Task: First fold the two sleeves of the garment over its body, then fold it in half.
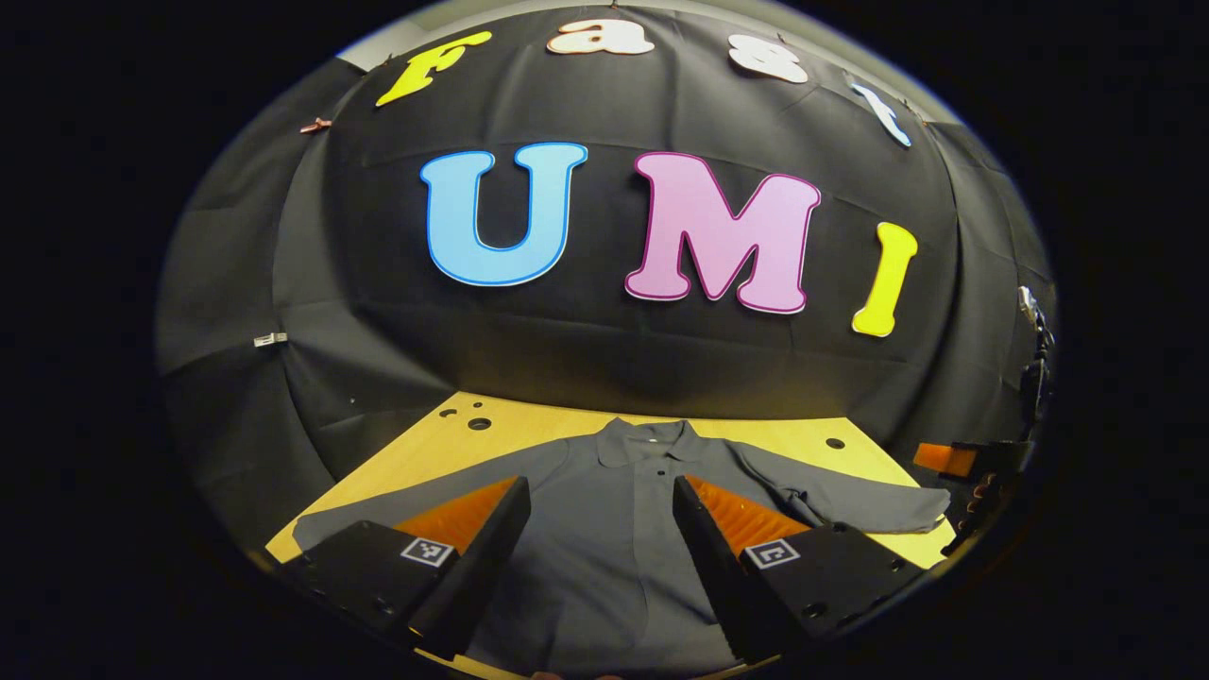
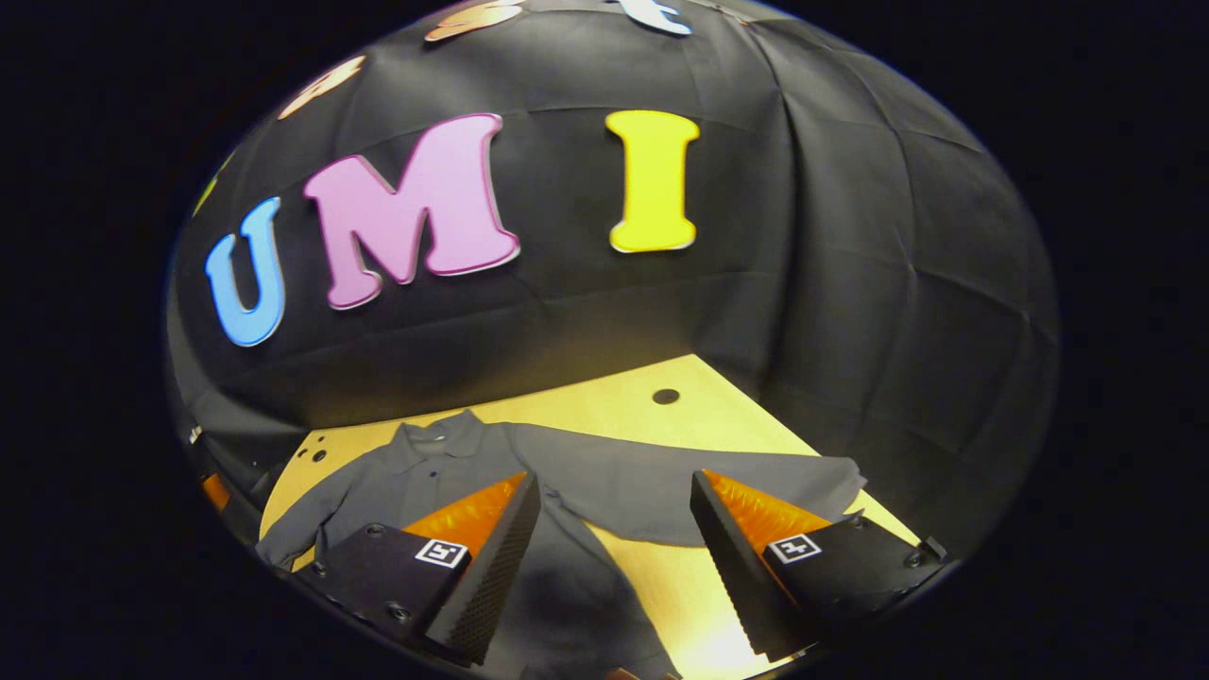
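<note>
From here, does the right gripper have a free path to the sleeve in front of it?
Probably yes. The right gripper is open above the table, and the sleeve lies spread flat ahead between its fingers with nothing on it.

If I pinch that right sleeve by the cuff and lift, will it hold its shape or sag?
Probably sag: the right sleeve lies flat and creased like thin cloth on the table. It likely weighs little, so the open right claw should carry it, though the shirt body may drag along.

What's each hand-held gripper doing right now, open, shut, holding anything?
Left hand-held gripper: open, holding nothing, above the shirt.
Right hand-held gripper: open, holding nothing, above the right sleeve.
</note>
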A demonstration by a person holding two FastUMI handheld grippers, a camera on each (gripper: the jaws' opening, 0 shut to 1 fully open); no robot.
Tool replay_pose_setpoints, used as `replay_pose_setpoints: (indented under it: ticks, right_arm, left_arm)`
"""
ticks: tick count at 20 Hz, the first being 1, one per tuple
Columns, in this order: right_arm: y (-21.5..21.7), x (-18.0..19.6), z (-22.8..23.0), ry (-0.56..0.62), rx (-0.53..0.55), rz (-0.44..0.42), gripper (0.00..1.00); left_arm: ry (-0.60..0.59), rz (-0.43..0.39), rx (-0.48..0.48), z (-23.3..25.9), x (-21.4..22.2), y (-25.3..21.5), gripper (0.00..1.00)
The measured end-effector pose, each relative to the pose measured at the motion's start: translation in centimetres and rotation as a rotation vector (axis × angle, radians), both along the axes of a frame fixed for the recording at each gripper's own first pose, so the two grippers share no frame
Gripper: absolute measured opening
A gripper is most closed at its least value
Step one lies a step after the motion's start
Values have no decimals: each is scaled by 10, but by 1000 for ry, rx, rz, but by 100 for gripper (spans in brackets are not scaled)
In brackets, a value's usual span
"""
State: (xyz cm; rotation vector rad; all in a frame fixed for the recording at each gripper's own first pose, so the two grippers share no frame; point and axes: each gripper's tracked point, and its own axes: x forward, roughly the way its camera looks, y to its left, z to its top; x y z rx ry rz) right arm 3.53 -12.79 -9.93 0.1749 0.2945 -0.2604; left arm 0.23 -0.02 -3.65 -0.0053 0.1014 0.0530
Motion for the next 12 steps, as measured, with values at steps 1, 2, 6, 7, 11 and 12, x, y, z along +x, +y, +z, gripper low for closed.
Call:
replay_pose_setpoints:
  ticks: [1, 2, 6, 7, 11, 12]
  right_arm:
    - [-14, 1, -6, 14, 8, -28, 99]
    - [-28, 4, -13, 28, 11, -56, 99]
    - [-86, 10, -35, 96, 21, -164, 99]
    - [-98, 13, -40, 110, 31, -177, 99]
    - [-148, 15, -67, 174, 64, -265, 99]
    - [-161, 13, -76, 190, 92, -298, 99]
  left_arm:
    - [1, -4, 2, -1, 1, -2, 96]
    - [8, -5, 3, -3, 1, -2, 96]
    - [42, 2, 4, -11, 3, -5, 96]
    - [55, 6, 14, -15, 5, -6, 96]
    - [67, -4, 68, -12, 8, -16, 96]
    - [69, -13, 74, -10, 8, -19, 96]
